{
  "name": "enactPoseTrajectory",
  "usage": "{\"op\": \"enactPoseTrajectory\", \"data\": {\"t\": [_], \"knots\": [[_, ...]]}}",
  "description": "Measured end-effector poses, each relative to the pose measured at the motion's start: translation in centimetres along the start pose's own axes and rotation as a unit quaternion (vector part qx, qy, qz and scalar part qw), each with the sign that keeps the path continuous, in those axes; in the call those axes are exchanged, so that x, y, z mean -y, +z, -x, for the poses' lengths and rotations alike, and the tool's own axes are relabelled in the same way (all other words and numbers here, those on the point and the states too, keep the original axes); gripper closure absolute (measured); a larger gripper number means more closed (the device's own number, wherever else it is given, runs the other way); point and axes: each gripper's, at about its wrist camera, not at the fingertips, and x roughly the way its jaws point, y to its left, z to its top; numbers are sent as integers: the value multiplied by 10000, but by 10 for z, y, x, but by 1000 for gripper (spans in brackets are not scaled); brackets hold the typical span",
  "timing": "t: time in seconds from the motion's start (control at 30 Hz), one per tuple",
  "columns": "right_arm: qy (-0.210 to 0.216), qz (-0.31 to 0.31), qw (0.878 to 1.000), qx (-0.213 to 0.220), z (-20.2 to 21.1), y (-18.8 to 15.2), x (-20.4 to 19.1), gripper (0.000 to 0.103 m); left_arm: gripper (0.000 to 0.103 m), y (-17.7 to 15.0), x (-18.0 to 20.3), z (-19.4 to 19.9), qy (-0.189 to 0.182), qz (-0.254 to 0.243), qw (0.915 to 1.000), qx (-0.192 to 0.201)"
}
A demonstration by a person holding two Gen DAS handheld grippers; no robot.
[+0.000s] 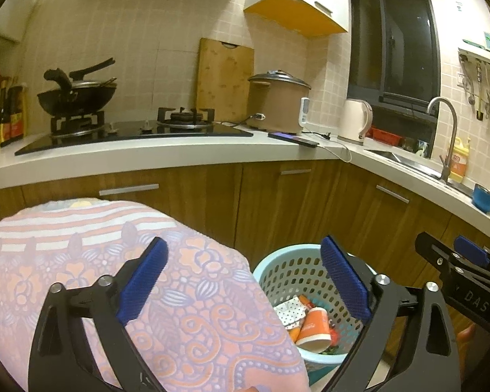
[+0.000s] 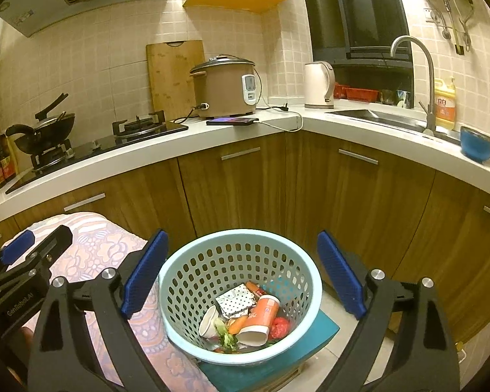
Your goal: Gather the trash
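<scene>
A light blue perforated basket (image 2: 212, 268) stands on a teal base (image 2: 325, 328) on the floor. In it lie an orange paper cup (image 2: 264, 310), a white cup (image 2: 208, 321), a dotted wrapper (image 2: 235, 300), a carrot piece (image 2: 238, 325), some greens (image 2: 226, 336) and something red (image 2: 279, 326). My right gripper (image 2: 241, 238) hangs open over the basket with nothing between its pads. My left gripper (image 1: 245, 251) is open too, straddling the edge of a flowered cloth (image 1: 196, 294) and the basket (image 1: 261, 271), empty. The right gripper (image 1: 467, 251) shows at that view's right edge.
Wooden cabinets (image 2: 238, 189) under a white counter (image 2: 271, 121) curve behind the basket. On the counter are a wok (image 2: 45, 130), rice cooker (image 2: 225, 88), phone (image 2: 232, 121), kettle (image 2: 318, 85), sink tap (image 2: 428, 81) and blue bowl (image 2: 477, 143). The cloth-covered surface (image 2: 91, 245) fills the left.
</scene>
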Motion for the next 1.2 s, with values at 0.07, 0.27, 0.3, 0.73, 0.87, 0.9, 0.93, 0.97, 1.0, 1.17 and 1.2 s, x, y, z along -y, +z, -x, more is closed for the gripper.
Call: {"op": "enactPoseTrajectory", "data": {"t": [0.07, 0.27, 0.3, 0.73, 0.87, 0.9, 0.93, 0.97, 1.0, 1.17, 1.2], "knots": [[13, 12, 10000, -15, 0, 0, 0, 14, 11, 0, 0, 1, -21, 3, 10000, 1], [-16, -3, 10000, -34, -1, 0, 2, 12, 9, 0, -1, -1, 36, 19, 10000, -53], [-18, -20, 10000, -42, -1, -1, 3, 12, 9, 0, -2, -2, 35, 41, 10000, -74], [-10, -16, 10000, -71, -4, -1, 2, 12, 8, 0, 0, -2, 64, 39, 9999, -87], [-7, -18, 10000, -68, -4, -1, 2, 12, 8, 0, 0, -2, 66, 38, 9999, -81], [-9, -15, 10000, -69, -4, -1, 2, 12, 8, 0, 0, -2, 67, 38, 9999, -80], [-10, -15, 10000, -69, -4, -1, 2, 12, 8, 0, 0, -2, 64, 38, 9999, -82], [-10, -13, 10000, -75, -5, -1, 3, 12, 8, 0, 0, -2, 63, 39, 9999, -83], [-6, -15, 10000, -75, -4, -1, 2, 12, 8, 0, 0, -2, 65, 38, 9999, -83], [6, 11, 10000, -82, -5, -2, 2, 12, 8, 0, 0, -2, 66, 36, 9999, -85], [2, 11, 10000, -81, -5, -2, 2, 12, 8, 0, 1, -2, 67, 39, 9999, -83]]}}
